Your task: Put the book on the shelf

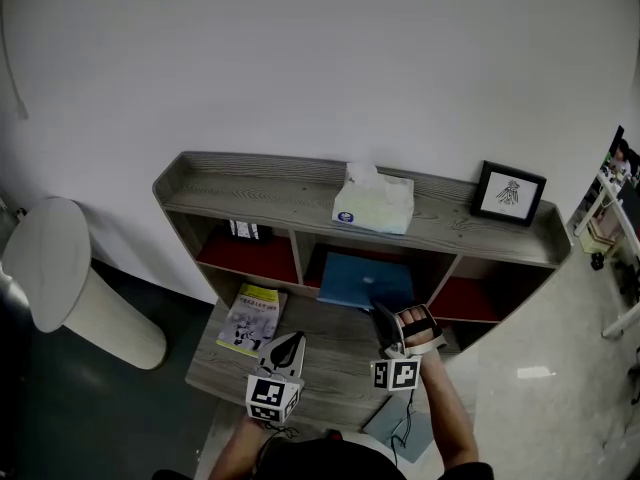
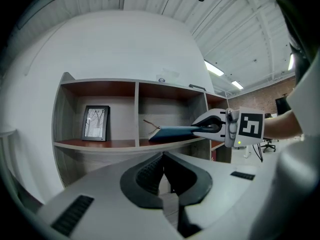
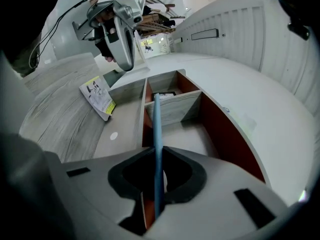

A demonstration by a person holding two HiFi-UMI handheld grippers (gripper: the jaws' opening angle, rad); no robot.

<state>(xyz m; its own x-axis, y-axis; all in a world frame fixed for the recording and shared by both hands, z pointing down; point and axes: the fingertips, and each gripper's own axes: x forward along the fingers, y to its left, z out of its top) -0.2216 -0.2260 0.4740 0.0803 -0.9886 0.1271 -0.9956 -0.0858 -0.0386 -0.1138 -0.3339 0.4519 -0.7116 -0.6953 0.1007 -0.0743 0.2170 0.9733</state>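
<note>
Grip: right gripper (image 3: 156, 153) pinches blue book (image 3: 155, 119) by its near edge, jaws nearly together (thin cover).
Ahead of fingers: shelf (image 1: 250, 193), book's far end inside the middle bay.
Left gripper (image 2: 163, 156): closed, empty, out of the way.

Office-like workroom — a grey wood-grain cubby shelf (image 1: 250, 183) against a white wall (image 1: 320, 58), white tissue box (image 1: 372, 204) and black-framed picture (image 1: 510, 193) on its top, ceiling strip lights (image 2: 215, 69) above.

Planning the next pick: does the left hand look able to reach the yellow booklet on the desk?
Probably yes: the yellow booklet lies flat and uncovered close beside the left tongs, nothing between; the shut tongs must open first.
</note>
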